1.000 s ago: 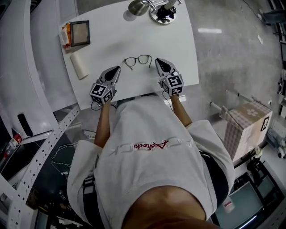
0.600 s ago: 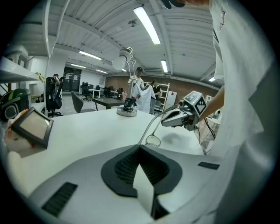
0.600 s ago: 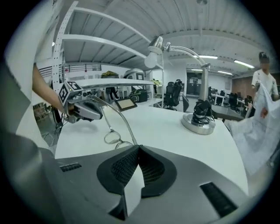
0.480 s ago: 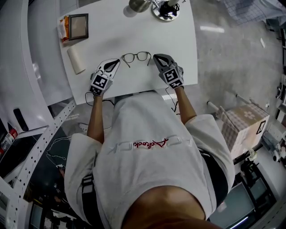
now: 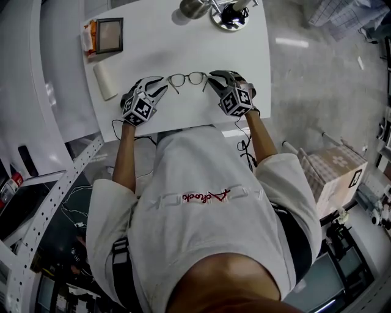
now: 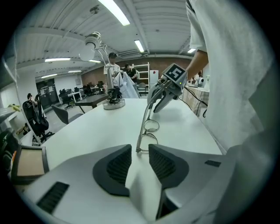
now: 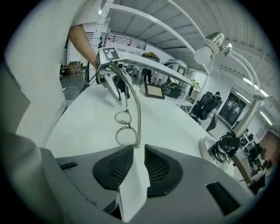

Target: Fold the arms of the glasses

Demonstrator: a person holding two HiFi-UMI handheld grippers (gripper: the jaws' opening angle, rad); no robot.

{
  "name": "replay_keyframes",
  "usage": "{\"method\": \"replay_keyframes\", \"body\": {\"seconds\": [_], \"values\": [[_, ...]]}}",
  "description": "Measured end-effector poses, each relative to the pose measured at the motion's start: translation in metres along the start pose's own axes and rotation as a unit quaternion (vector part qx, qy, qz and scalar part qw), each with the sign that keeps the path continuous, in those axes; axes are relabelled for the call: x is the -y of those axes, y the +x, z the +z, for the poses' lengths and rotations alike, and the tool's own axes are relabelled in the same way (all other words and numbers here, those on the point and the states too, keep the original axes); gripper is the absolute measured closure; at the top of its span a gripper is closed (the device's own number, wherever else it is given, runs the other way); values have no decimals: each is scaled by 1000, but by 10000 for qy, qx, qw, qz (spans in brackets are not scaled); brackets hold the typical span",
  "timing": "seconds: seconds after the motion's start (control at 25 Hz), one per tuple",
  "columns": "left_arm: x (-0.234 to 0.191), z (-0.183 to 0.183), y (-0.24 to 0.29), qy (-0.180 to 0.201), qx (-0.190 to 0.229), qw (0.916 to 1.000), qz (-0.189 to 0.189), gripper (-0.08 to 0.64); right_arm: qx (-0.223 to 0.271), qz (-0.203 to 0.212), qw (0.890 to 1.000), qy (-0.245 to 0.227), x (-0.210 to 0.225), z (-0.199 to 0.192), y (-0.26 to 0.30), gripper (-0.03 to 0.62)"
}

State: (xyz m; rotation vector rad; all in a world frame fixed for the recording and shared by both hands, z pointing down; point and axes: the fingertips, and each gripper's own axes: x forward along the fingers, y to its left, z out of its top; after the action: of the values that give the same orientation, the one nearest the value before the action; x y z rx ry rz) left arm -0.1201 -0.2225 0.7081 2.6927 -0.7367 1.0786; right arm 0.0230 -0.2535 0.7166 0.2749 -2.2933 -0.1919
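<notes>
Glasses (image 5: 187, 78) lie on the counter (image 5: 183, 36), arms unfolded, so no folding is done yet. Left gripper (image 5: 160, 82), jaws just opened, and right gripper (image 5: 215, 76) flank them, both narrowly apart and gripping nothing.

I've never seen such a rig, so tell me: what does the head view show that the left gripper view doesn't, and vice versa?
Head view only: the roll and the box. Left gripper view only: ceiling lights and chairs. Both: the glasses on the table, the lamp, and the right tongs at the glasses' end.
</notes>
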Motion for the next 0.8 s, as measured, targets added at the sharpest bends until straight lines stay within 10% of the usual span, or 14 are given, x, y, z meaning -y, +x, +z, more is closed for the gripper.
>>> {"method": "replay_keyframes", "body": {"seconds": [0.8], "values": [[1, 15, 11, 704, -172, 9973, -106, 503, 60, 646, 9918, -1099, -3, 20, 2, 534]]}}
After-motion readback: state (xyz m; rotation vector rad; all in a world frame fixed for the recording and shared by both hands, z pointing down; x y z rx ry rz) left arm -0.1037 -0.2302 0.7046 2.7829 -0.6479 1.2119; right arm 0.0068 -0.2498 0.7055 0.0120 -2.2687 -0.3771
